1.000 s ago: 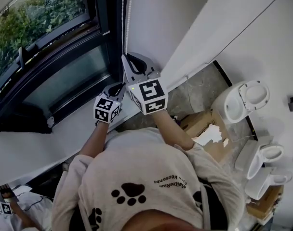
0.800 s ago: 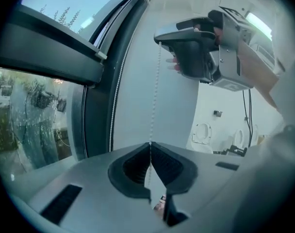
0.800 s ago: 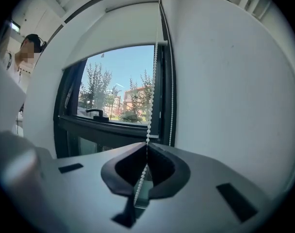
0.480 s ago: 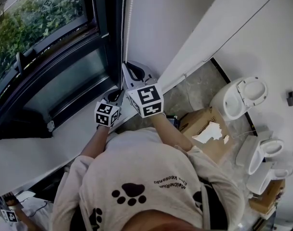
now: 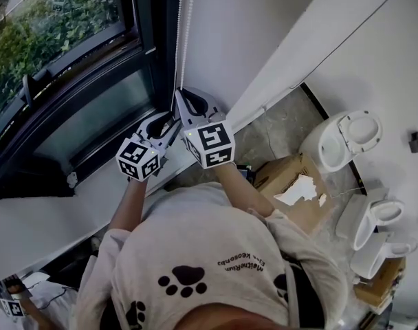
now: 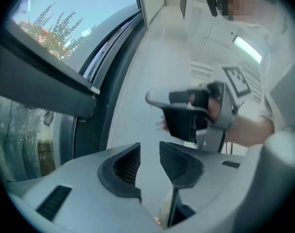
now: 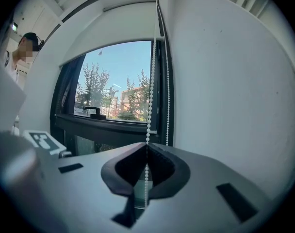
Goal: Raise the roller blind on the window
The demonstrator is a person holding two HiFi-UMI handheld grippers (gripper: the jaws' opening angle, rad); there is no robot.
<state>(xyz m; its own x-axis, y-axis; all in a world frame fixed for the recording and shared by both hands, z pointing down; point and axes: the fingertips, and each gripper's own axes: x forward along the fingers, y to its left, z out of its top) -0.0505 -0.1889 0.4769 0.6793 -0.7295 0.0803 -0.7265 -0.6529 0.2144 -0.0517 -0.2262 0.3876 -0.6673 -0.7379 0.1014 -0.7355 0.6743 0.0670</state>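
A white bead chain (image 7: 153,72) hangs beside the dark window frame (image 7: 160,81), with a second strand (image 7: 167,106) next to it. The white roller blind (image 7: 113,30) covers the top of the window. My right gripper (image 7: 146,145) is shut on the near strand, which runs down between its pads. From above, the right gripper (image 5: 179,93) sits at the chain (image 5: 181,33) by the wall. Just left of and below it, my left gripper (image 5: 168,124) has just been opening. Its jaws (image 6: 150,148) stand apart with nothing between them, and the right gripper (image 6: 196,113) shows ahead.
A black window handle (image 7: 93,110) sits on the sash. The white sill (image 5: 71,205) runs below the window. On the floor to the right stand a cardboard box (image 5: 291,184) and several white toilets (image 5: 346,139). A white wall (image 7: 225,81) is right of the chain.
The left gripper dipped, then rose toward the right gripper, and its jaws came apart. The right gripper sank slightly with the chain and then held still.
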